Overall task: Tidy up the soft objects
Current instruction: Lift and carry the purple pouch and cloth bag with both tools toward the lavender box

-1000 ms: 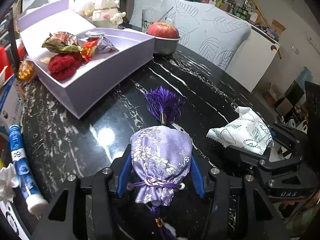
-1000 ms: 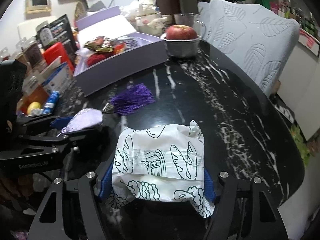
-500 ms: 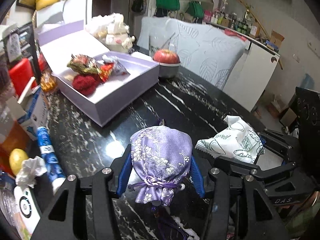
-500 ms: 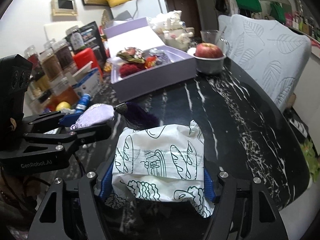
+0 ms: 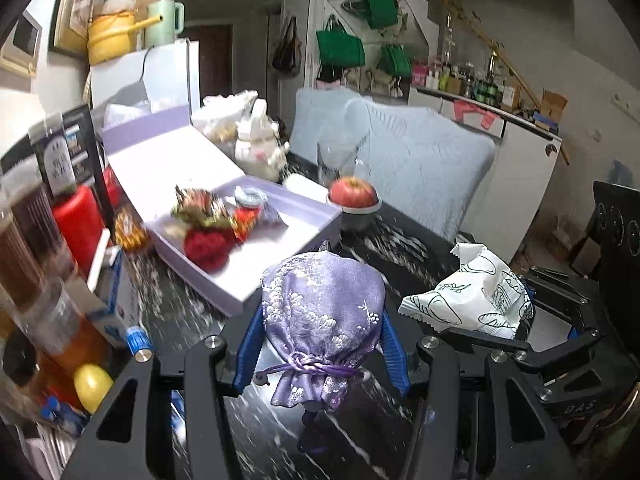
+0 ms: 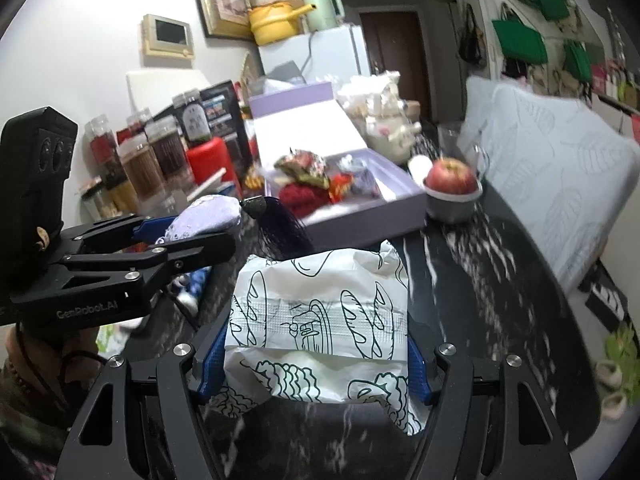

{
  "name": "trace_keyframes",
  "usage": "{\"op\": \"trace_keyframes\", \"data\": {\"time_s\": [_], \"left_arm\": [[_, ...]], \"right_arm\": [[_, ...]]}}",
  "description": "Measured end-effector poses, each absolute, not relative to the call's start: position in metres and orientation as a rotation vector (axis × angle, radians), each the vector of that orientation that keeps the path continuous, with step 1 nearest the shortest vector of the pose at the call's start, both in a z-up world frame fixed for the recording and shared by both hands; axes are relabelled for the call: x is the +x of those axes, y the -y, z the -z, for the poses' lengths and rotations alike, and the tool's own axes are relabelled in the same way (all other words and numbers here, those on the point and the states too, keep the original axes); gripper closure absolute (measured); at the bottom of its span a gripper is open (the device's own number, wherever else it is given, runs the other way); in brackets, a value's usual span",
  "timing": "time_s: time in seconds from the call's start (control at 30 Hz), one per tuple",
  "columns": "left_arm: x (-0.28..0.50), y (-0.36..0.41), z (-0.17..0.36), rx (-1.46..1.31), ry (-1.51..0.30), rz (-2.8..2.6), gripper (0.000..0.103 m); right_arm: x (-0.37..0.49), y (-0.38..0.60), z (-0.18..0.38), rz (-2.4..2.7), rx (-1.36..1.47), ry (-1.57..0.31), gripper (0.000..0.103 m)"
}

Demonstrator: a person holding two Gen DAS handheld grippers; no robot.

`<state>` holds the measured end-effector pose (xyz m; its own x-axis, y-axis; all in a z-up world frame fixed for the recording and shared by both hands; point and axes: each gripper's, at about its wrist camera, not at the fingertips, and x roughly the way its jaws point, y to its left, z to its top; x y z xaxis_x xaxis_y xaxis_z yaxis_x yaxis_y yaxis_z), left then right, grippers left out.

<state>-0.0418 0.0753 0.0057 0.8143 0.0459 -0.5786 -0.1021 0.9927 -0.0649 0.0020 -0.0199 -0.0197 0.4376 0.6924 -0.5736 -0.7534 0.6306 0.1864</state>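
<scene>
My left gripper (image 5: 320, 344) is shut on a lilac embroidered pouch (image 5: 320, 312) and holds it up above the black marble table (image 5: 404, 240); its dark purple tassel (image 6: 280, 224) hangs off the front in the right wrist view. My right gripper (image 6: 316, 360) is shut on a white bread-print packet (image 6: 320, 320), also lifted. The packet shows to the right in the left wrist view (image 5: 472, 296). An open lilac box (image 5: 248, 256) ahead holds a red knitted item (image 5: 208, 244) and wrapped soft items (image 5: 200, 208).
A red apple in a metal bowl (image 5: 354, 200) stands right of the box. Jars (image 6: 144, 160), a red container (image 5: 80, 224) and cartons crowd the table's left side. A leaf-print chair back (image 6: 560, 184) stands at the right edge. A white teapot (image 5: 260, 148) sits behind the box.
Both grippers have risen from the table with their loads. The pouch's tassel has left the tabletop. The views have tilted up, showing more of the room.
</scene>
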Motion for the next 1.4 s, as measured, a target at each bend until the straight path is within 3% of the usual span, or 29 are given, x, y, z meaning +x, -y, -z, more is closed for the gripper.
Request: {"op": "trace_keyframes", "data": {"time_s": [1.0, 1.4], "left_arm": [[0.051, -0.158, -0.104, 0.015, -0.402, -0.213, 0.051], [0.108, -0.202, -0.102, -0.004, -0.418, -0.299, 0.051]], "right_arm": [[0.115, -0.069, -0.082, -1.006, -0.100, -0.458, 0.032], [0.176, -0.107, -0.089, -1.030, -0.106, -0.428, 0.032]]}}
